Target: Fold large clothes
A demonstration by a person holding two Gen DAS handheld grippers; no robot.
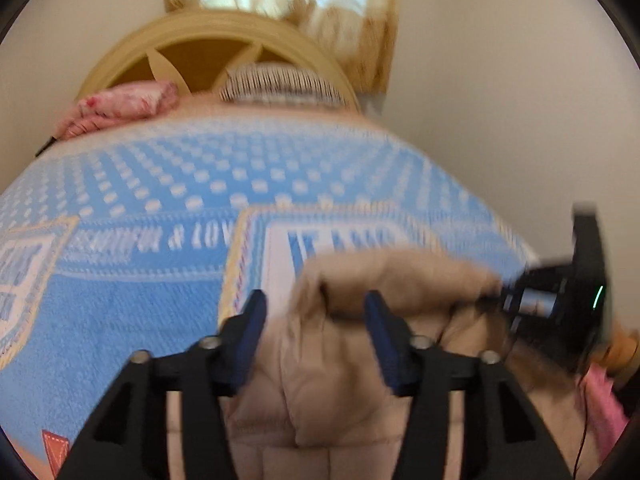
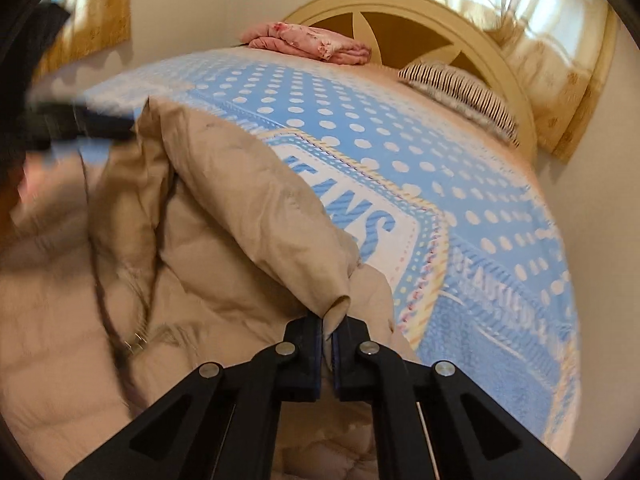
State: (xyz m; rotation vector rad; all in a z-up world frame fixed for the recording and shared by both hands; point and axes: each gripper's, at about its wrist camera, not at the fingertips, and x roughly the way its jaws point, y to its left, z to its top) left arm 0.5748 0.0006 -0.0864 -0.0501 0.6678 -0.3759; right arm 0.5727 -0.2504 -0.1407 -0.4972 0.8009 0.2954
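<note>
A beige quilted puffer jacket (image 2: 192, 280) lies on a bed with a blue dotted blanket (image 2: 360, 120). In the left wrist view the jacket (image 1: 328, 368) lies under and ahead of my left gripper (image 1: 316, 312), whose jaws stand wide open just above the fabric, holding nothing. My right gripper (image 2: 327, 322) is shut on the end of a jacket sleeve (image 2: 256, 200) and holds it lifted. The right gripper also shows in the left wrist view (image 1: 560, 296), blurred, at the right. The left gripper shows blurred at the upper left of the right wrist view (image 2: 80, 128).
A folded pink cloth (image 2: 312, 42) and a striped pillow (image 2: 460, 92) lie near the cream headboard (image 2: 400, 4). Curtains (image 2: 540, 40) hang behind it. A wall runs along the bed's right side. A thin dark cord (image 2: 104, 300) lies across the jacket.
</note>
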